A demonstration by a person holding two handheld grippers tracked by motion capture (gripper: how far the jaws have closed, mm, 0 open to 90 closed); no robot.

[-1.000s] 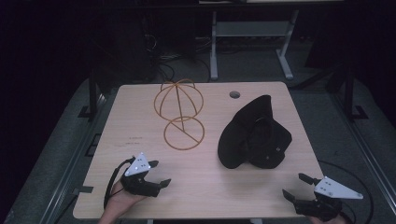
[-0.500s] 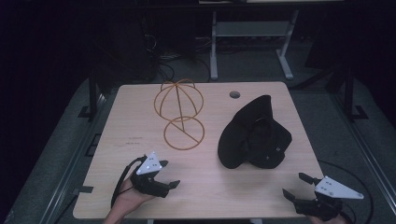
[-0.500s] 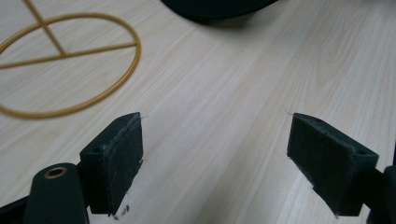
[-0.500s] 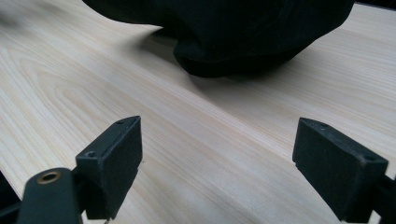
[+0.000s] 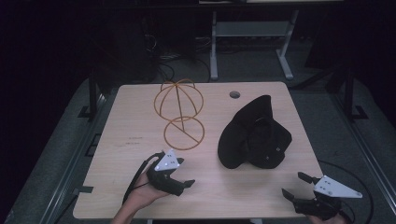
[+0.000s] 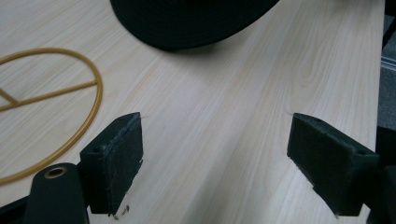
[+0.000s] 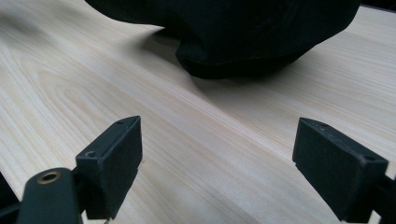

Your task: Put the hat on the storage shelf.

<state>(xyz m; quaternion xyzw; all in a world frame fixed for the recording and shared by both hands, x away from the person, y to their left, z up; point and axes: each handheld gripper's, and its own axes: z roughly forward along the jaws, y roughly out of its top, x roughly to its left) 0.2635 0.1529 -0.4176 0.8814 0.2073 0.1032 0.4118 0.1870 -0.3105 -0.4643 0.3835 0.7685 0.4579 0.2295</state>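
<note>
On the right half of the table: a soft black fabric hat [image 5: 254,135] lies crumpled, crown sagging, brim toward the near edge; it sits apart from both grippers
Hat in the gripper views: its dark edge [image 6: 196,23] lies ahead of the left gripper's jaws; its slumped bulk [image 7: 233,32] lies ahead of the right gripper's jaws, with bare wood between in each
Left gripper [image 5: 180,179]: held in a hand [image 5: 140,196] near the front edge, pointing toward the hat; jaws wide apart, nothing between them
Right gripper [image 5: 294,186]: at the near right corner, below the hat; jaws likewise spread, empty
Gold wire hat stand [image 5: 180,109]: a domed cage on a ring base, standing upright left of the hat, well clear of it; its ring [image 6: 70,107] lies just beside the left gripper's line of travel
Pale wooden table [image 5: 135,126]: otherwise bare, with a round cable hole [image 5: 235,94] near the far edge
Likely step: closing in on the hat from two sides, probably to lift it onto the stand
Risk, slack cloth: a jaw may pinch only one thin layer, so the hat droops or slips free on lifting
Risk, stand: it looks light; a sleeve or the left gripper brushing the ring could shove or tip it
Risk, uneven grip: one side lifting ahead of the other could fold the brim and spoil the fit over the dome
</note>
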